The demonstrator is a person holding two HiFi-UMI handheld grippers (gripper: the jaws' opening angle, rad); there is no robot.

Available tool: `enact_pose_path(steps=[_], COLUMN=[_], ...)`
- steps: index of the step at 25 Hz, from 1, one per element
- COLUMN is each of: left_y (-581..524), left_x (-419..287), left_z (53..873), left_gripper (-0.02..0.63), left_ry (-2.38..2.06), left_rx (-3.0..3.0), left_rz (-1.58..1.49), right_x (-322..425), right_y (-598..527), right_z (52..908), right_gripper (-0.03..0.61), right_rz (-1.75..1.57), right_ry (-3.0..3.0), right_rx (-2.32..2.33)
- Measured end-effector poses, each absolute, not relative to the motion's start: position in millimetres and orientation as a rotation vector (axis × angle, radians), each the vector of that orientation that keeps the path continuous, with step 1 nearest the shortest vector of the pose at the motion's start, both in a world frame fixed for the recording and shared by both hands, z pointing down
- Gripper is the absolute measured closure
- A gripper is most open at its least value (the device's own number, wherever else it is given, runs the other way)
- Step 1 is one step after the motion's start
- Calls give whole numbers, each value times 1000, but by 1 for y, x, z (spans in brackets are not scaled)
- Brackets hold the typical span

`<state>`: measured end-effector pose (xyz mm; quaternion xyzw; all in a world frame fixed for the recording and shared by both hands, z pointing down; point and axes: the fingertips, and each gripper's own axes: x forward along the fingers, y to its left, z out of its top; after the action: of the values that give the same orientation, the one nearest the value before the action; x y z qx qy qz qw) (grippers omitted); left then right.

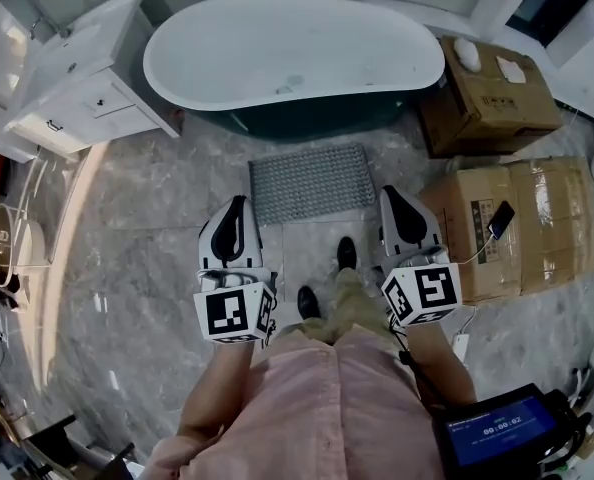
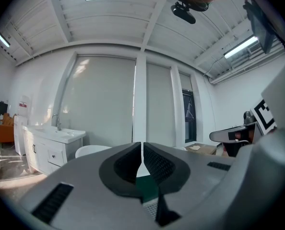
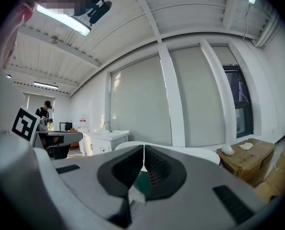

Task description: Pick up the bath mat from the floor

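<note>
Both units are shut and empty: the left hand-held gripper (image 1: 240, 203) and the right hand-held gripper (image 1: 390, 194) each show ribbed pads meeting with nothing between them, and both are held about level, well clear of the grey marbled floor (image 1: 147, 238). The grey rectangular nubbed bath mat (image 1: 312, 182) lies flat on that floor, just in front of the white oval bathtub (image 1: 292, 53), ahead of and between the two grippers. I judge it light, soft and floppy. It should sag once lifted, and a flat edge on stone gives little to bite. Best hold, I reckon: the two near corners, one per gripper, pinching the edge.
</note>
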<state>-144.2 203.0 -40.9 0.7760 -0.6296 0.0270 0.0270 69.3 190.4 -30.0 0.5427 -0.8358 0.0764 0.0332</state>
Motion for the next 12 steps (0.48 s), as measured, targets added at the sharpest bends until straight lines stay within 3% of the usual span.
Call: enact_pose_path(steps=[12], left_y=[125], left_x=[-104], left_z=[-15], left_gripper=[577], left_ry=[-1939], left_rx=[2340], left_rz=[226], right_x=[120], right_y=[97], right_z=[5], right_gripper=[560], right_rz=[339], right_ry=[-2544], right_rx=[1656])
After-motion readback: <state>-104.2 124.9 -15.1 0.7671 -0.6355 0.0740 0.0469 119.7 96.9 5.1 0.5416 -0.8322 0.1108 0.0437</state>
